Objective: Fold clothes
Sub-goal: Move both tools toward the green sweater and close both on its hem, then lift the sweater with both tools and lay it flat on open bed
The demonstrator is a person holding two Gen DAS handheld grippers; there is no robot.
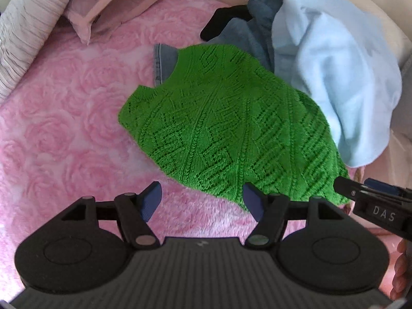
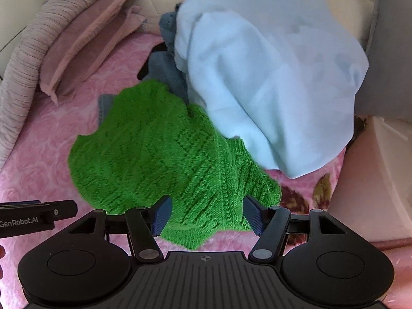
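A bright green knitted sweater [image 1: 226,128] [image 2: 159,159] lies spread on a pink rose-patterned bed cover [image 1: 64,134] [image 2: 31,175]. My left gripper [image 1: 202,203] stands open above the sweater's near edge, with nothing between its blue pads. The right gripper [image 2: 206,213] is open too, its pads hovering over the sweater's near hem. Each gripper's black tip shows at the edge of the other's view, the right one [image 1: 345,184] by the sweater's right corner, the left one [image 2: 64,209] at the sweater's left.
A pale blue garment [image 1: 334,77] [image 2: 270,85] is heaped behind the sweater, over grey-blue denim clothes [image 1: 255,25] [image 2: 167,72] and something black. Pink pillows [image 1: 108,5] [image 2: 85,51] and a ribbed grey cushion [image 2: 31,59] lie at the back left.
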